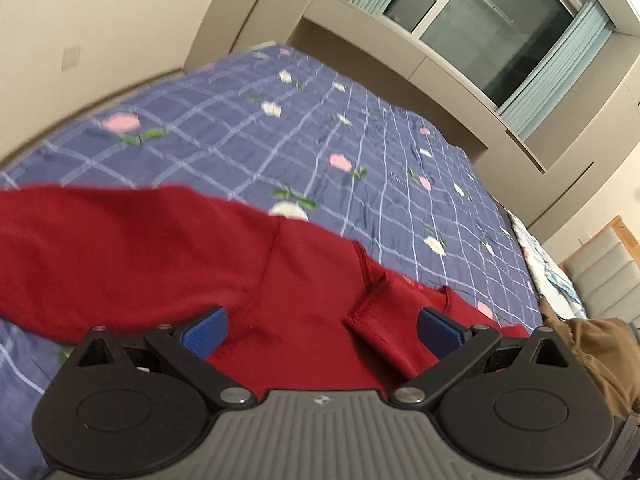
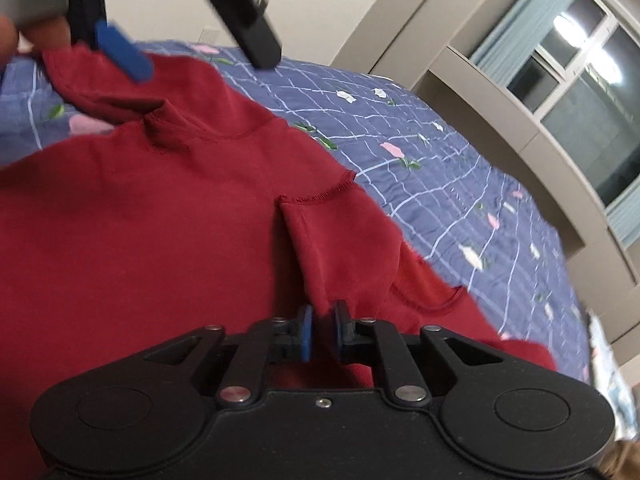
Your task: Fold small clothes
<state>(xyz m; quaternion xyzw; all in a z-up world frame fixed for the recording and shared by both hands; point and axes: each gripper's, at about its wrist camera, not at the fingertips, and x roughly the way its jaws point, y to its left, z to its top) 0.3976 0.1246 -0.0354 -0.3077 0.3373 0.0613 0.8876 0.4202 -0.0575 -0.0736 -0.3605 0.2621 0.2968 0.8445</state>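
A small dark red sweater (image 1: 132, 248) lies on a blue checked bedspread with flowers (image 1: 280, 128). In the left wrist view my left gripper (image 1: 320, 332) is open, its blue pads wide apart above the red cloth, with a folded cuff (image 1: 380, 332) between them. In the right wrist view my right gripper (image 2: 323, 332) is shut on a fold of the red sweater (image 2: 160, 220), a sleeve end running up from the pads. The left gripper (image 2: 192, 44) also shows at the top of the right wrist view, open over the sweater's collar.
The bed fills both views, with beige walls behind it. A window with pale blue curtains (image 1: 500, 28) is at the far right. A brown garment (image 1: 596, 352) and a grey upholstered piece (image 1: 600, 276) sit at the right edge of the bed.
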